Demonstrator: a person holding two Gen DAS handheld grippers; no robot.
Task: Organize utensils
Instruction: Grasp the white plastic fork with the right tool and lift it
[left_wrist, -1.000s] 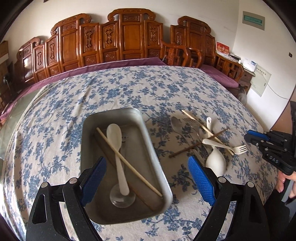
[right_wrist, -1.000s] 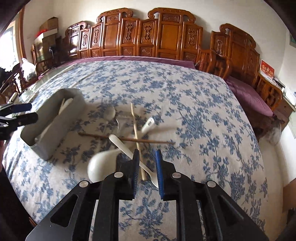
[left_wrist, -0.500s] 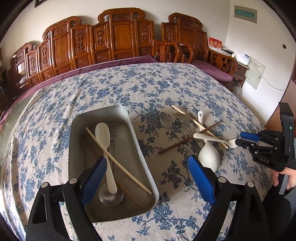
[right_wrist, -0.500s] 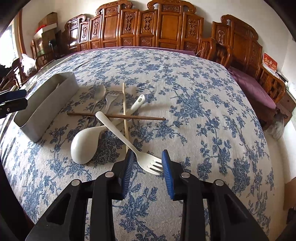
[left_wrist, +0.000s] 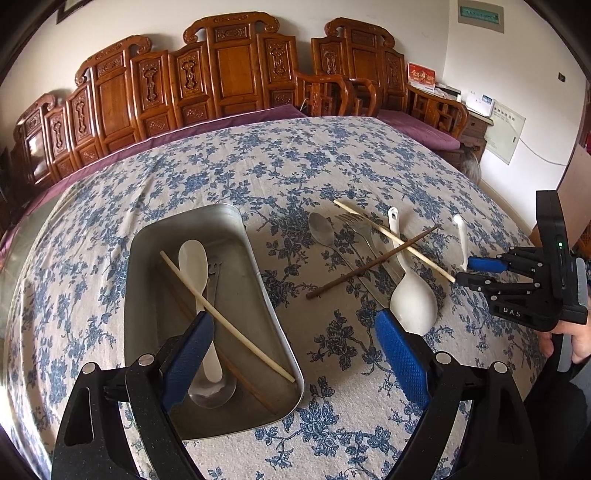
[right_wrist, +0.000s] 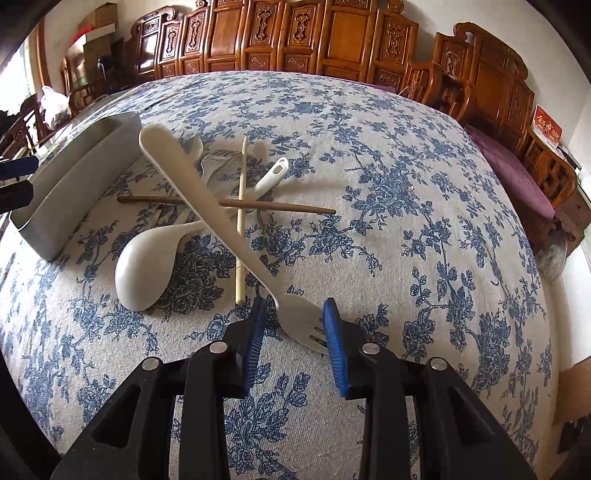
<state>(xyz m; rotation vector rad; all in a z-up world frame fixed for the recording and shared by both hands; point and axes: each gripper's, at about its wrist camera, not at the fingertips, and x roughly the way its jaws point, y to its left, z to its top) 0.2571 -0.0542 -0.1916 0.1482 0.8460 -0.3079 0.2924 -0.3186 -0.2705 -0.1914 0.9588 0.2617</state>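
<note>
Grippers: we hold the right gripper (right_wrist: 291, 325) pinching the white plastic fork (right_wrist: 207, 210), handle lifted | left gripper (left_wrist: 295, 354) spread above the steel tray (left_wrist: 258, 280) edge.

**A home dining room with carved wooden seating**

A large round table (left_wrist: 295, 155) under a blue-flowered tablecloth (right_wrist: 369, 147) fills the room. Carved wooden chairs (left_wrist: 229, 70) with purple seat cushions (right_wrist: 513, 173) line the white walls. Household eating utensils lie on the cloth beside a metal tray (left_wrist: 258, 295). A side cabinet (left_wrist: 476, 125) holds papers and a red card (left_wrist: 421, 75); cardboard boxes (right_wrist: 98, 18) are stacked in one corner.
</note>
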